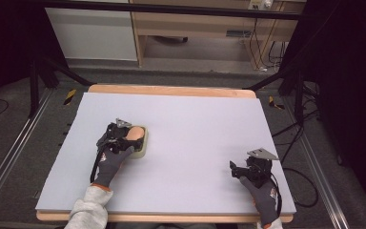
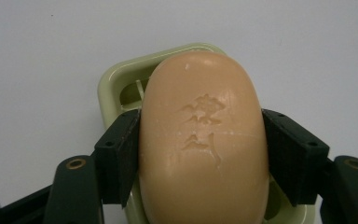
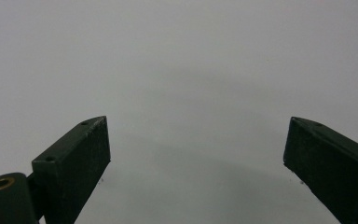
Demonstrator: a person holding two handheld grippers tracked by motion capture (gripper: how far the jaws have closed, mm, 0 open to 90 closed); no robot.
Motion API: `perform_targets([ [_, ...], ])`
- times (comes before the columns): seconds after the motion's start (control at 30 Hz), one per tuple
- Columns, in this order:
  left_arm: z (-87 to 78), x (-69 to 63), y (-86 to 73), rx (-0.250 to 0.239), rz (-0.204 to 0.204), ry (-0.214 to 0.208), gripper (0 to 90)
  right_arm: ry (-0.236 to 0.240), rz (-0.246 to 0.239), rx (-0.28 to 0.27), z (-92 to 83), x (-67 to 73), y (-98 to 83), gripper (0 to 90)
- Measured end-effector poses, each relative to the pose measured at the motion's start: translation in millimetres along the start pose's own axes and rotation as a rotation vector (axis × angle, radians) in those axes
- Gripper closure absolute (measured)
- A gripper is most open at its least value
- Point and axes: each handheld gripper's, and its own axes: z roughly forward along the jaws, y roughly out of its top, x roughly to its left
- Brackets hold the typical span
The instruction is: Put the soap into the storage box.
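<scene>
A peach-coloured oval soap bar with a stamped mark on top lies over a pale green soap dish. My left gripper is shut on the soap bar, with a black finger pressed to each long side. Whether the soap rests in the dish or hangs just above it, I cannot tell. In the high view the soap bar and the dish sit left of the table's middle. My right gripper stands open over bare surface, and it is at the front right.
A pale lilac mat covers the wooden table. Cables trail off the table's right side. Dark frame bars and floor rails flank the table. A wooden cabinet stands behind.
</scene>
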Motion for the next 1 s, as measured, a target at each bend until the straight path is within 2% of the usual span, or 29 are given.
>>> perform_targets([
  [0.83, 1.9, -3.8, -0.3, 0.021, 0.012, 0.011, 31.0, -0.001, -0.001, -0.002, -0.5, -0.1, 0.0, 7.4],
  [1.0, -4.6, -0.9, 0.5, -0.010, -0.013, 0.007, 27.9, -0.002, 0.000, -0.002, -0.7, -0.3, 0.0, 7.3],
])
